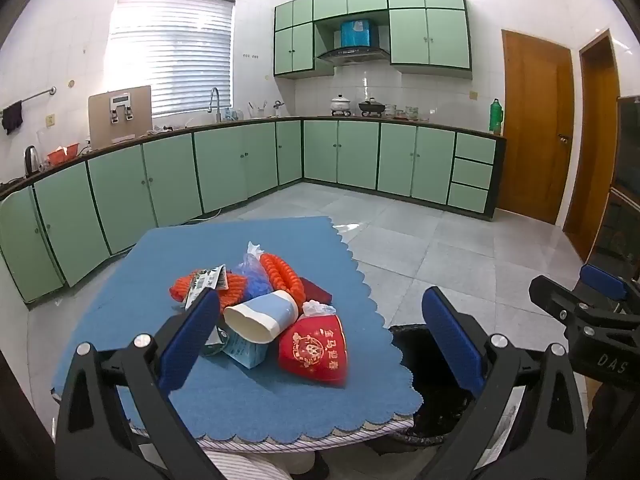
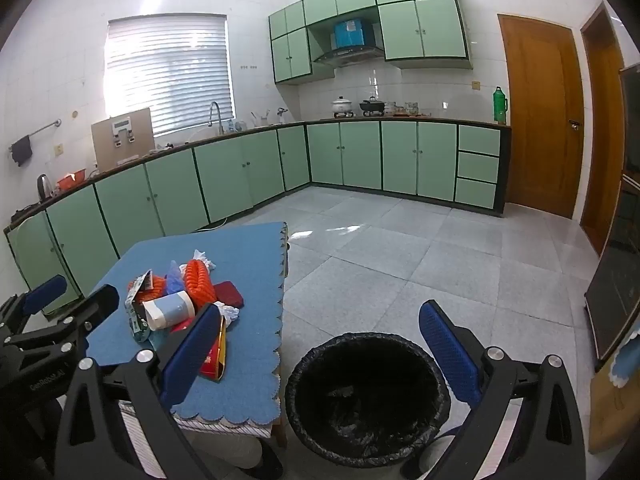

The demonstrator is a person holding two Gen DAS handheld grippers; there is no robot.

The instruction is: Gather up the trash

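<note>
A pile of trash lies on the blue table mat [image 1: 240, 396]: a blue-and-white paper cup [image 1: 262, 316] on its side, a red packet with gold print [image 1: 314, 350], orange foam netting [image 1: 282, 272], a blue plastic bag [image 1: 256, 278], a light blue carton [image 1: 244, 350] and a wrapper [image 1: 206, 282]. My left gripper [image 1: 320, 344] is open and empty, hovering over the near side of the pile. My right gripper [image 2: 320, 354] is open and empty above the black-lined trash bin [image 2: 366, 396], which stands on the floor right of the table. The pile also shows in the right wrist view [image 2: 180, 304].
The table [image 2: 224, 424] stands in a kitchen with green cabinets [image 1: 224, 168] along the left and back walls. Grey tiled floor [image 2: 440, 264] lies to the right. Wooden doors [image 1: 536, 124] are at the far right.
</note>
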